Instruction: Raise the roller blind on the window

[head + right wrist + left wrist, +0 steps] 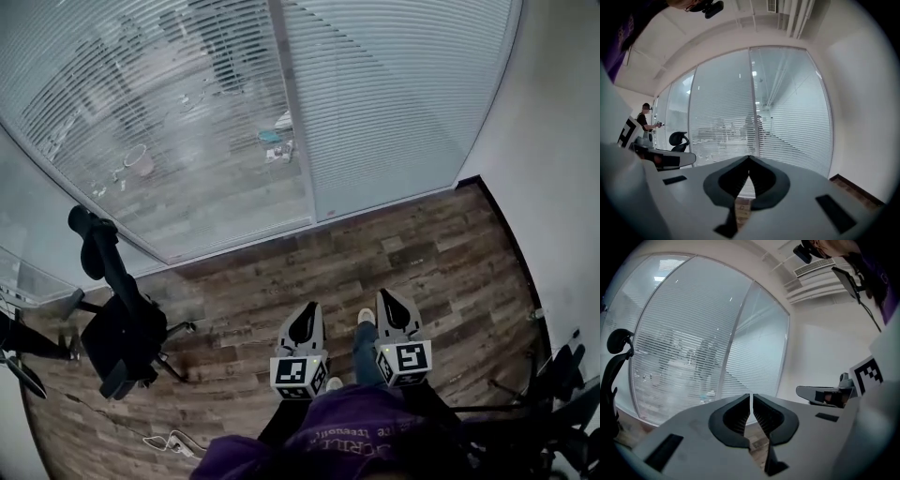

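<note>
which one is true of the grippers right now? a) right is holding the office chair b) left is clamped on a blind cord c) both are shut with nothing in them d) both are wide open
c: the jaws of the left gripper and the right gripper meet with nothing between them, and in the head view both sit over the wood floor, short of the slatted blind.

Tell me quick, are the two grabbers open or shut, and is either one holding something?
The left gripper: shut, holding nothing.
The right gripper: shut, holding nothing.
</note>
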The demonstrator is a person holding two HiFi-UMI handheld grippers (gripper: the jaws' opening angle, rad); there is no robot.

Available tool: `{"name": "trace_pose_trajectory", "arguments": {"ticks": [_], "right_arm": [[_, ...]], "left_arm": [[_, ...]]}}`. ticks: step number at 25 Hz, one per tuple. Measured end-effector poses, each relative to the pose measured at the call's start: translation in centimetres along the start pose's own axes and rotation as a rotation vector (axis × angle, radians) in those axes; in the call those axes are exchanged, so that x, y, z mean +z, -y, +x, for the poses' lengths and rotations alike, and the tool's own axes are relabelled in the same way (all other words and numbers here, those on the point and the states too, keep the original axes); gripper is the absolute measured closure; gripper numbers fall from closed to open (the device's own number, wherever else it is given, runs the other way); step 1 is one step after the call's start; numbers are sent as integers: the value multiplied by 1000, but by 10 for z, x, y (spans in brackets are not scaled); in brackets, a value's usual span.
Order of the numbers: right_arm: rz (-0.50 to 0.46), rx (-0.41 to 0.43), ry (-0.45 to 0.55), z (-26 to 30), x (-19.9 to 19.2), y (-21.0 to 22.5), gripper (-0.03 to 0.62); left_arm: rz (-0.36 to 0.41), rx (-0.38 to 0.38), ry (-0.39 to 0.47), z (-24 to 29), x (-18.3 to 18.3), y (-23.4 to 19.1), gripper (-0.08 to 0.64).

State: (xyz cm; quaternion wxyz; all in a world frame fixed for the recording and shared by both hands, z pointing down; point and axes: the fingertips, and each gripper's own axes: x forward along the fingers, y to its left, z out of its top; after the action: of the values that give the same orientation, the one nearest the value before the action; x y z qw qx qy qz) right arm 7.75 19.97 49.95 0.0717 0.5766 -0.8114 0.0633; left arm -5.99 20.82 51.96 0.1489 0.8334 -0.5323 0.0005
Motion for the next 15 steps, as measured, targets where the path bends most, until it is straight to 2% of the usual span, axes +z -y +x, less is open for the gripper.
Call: {"name": "trace_pose_trajectory", "arguments": {"ticks": [3, 7, 11, 15], "right_arm": [[-14, 36, 10, 58, 18, 26, 594], [-47, 47, -10, 123, 43, 75, 594], [-67, 80, -1, 172, 61, 113, 594], [-69, 84, -5, 210, 63, 147, 594]], "left_arm": [[19, 29, 20, 56, 19, -16, 558], [86, 59, 82, 135, 62, -24, 558], [123, 94, 125, 204, 95, -35, 558], [136, 114, 145, 262, 109, -44, 558]]}}
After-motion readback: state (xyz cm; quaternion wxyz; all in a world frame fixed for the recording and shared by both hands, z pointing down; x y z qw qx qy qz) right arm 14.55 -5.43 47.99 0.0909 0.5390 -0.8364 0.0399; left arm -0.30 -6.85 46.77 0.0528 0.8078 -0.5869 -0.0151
